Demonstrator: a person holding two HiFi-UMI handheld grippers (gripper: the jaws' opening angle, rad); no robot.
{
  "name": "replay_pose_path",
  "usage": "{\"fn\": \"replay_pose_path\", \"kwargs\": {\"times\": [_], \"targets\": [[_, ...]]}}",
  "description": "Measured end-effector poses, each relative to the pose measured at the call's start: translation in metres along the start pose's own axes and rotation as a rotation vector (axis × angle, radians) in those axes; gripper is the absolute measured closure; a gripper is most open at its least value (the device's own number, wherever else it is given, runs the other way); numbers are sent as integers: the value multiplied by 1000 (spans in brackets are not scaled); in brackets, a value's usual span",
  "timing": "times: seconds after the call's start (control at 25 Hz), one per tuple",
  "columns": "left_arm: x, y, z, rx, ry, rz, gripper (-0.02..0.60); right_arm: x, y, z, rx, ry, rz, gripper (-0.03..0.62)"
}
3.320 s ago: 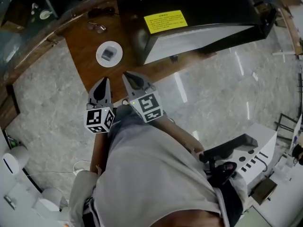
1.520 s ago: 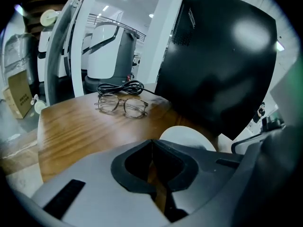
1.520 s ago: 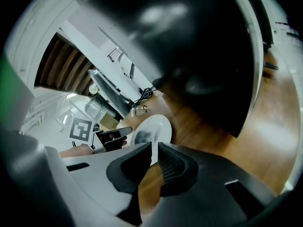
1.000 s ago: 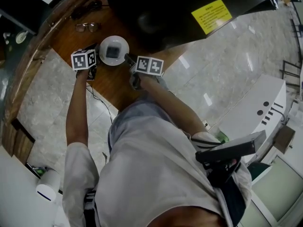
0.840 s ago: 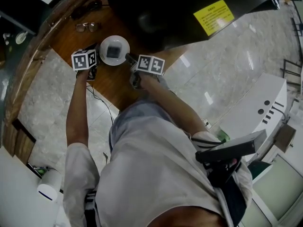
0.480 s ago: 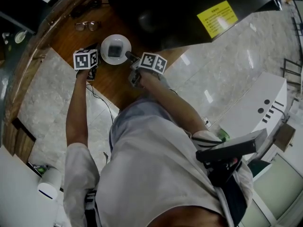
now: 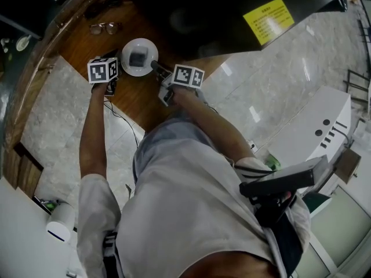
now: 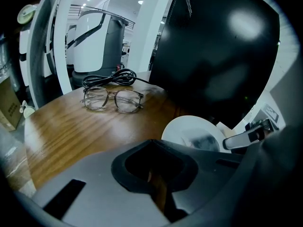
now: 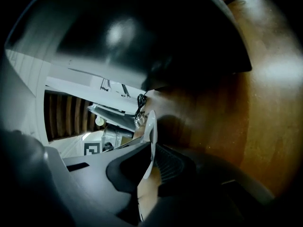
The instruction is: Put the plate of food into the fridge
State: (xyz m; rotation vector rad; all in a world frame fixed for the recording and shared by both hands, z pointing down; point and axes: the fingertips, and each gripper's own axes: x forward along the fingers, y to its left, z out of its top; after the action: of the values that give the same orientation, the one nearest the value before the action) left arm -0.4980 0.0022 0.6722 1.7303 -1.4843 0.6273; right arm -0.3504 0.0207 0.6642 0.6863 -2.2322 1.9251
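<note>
A white plate [image 7: 139,57] with a grey square of food [image 7: 137,59] sits on the brown wooden table [image 7: 133,103], in front of the black fridge [image 7: 220,4]. My right gripper [image 7: 155,67] reaches the plate's right rim. In the right gripper view the plate [image 9: 151,124] shows edge-on between the jaws of the right gripper [image 9: 150,143], which are closing and press on the rim. My left gripper [image 8: 151,144] hovers just left of the plate [image 8: 191,130], its jaws together with nothing between them.
A pair of glasses [image 7: 105,28] and a coiled black cable [image 8: 111,78] lie on the table beyond the plate. The fridge carries a yellow label [image 7: 268,21]. Pale stone floor [image 7: 278,91] lies right of the table. A white machine [image 7: 316,138] stands at the right.
Both grippers have come from near my body up to the plate. In the last second the right gripper has slid onto the plate's right rim; the left has barely moved.
</note>
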Motion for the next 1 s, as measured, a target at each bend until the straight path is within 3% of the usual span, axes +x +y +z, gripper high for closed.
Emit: {"fn": "replay_pose_path", "kwargs": {"times": [0.32, 0.56, 0.72, 0.88, 1.0], "targets": [[2, -3, 4, -35, -23, -5, 565, 6, -4, -4, 58, -2, 7, 562], [4, -8, -2, -12, -8, -33, 565, 0, -4, -3, 81, -8, 42, 566], [2, -17, -3, -60, -9, -85, 565, -7, -4, -4, 90, 2, 52, 566], [8, -11, -9, -60, -5, -110, 565, 3, -10, -2, 81, 30, 55, 566], [3, -21, -19, -142, -5, -147, 565, -9, -9, -6, 82, 49, 73, 566]]}}
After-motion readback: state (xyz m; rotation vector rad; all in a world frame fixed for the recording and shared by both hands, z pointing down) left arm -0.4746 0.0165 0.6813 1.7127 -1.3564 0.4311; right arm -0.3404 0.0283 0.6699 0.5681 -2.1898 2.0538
